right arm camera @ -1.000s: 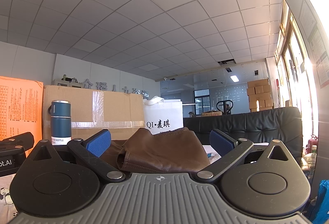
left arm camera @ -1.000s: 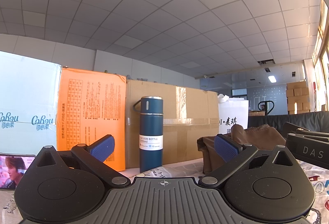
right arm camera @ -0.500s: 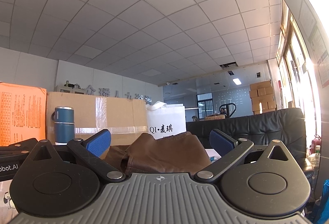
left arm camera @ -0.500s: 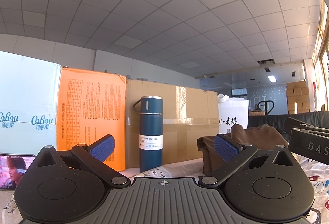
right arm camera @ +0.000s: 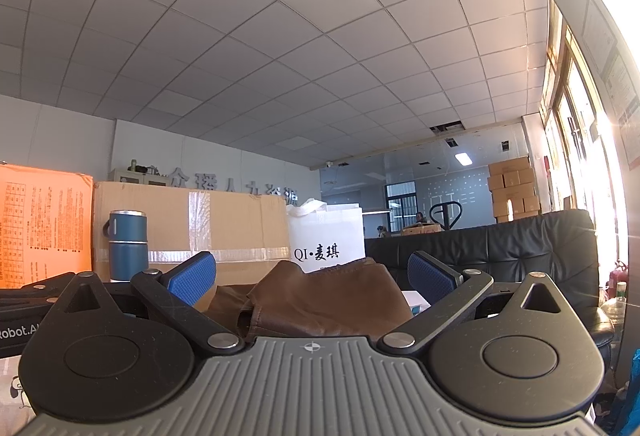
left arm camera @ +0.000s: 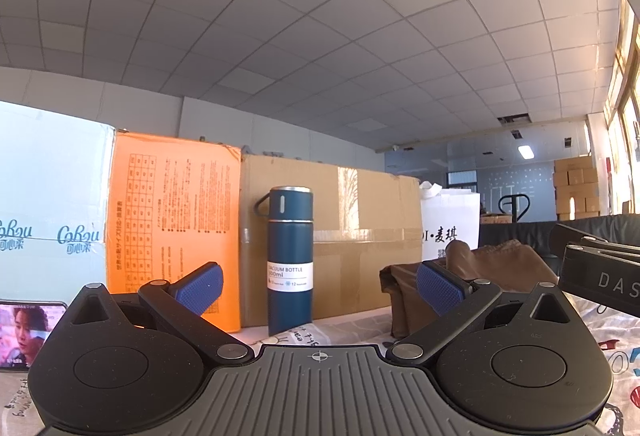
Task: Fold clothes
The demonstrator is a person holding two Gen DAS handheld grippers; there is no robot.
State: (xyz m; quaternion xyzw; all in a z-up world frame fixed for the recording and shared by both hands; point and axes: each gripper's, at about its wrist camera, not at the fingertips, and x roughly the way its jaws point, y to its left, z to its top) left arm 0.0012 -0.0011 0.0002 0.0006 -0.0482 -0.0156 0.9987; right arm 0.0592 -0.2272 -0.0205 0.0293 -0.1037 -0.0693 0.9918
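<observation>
Both tools stand wide apart at the pads and hold nothing: the left tool [left arm camera: 318, 286] faces a blue bottle [left arm camera: 290, 260] standing on the counter [left arm camera: 348, 328], and the right tool [right arm camera: 312, 276] faces the brown garment [right arm camera: 332, 296] just ahead of it. The garment lies in a rumpled heap on the counter, in front of a cardboard box [right arm camera: 224, 228] and a white bag [right arm camera: 326, 240]. By my reading no fold is made yet, so spreading, gripping and folding are all left.
</observation>
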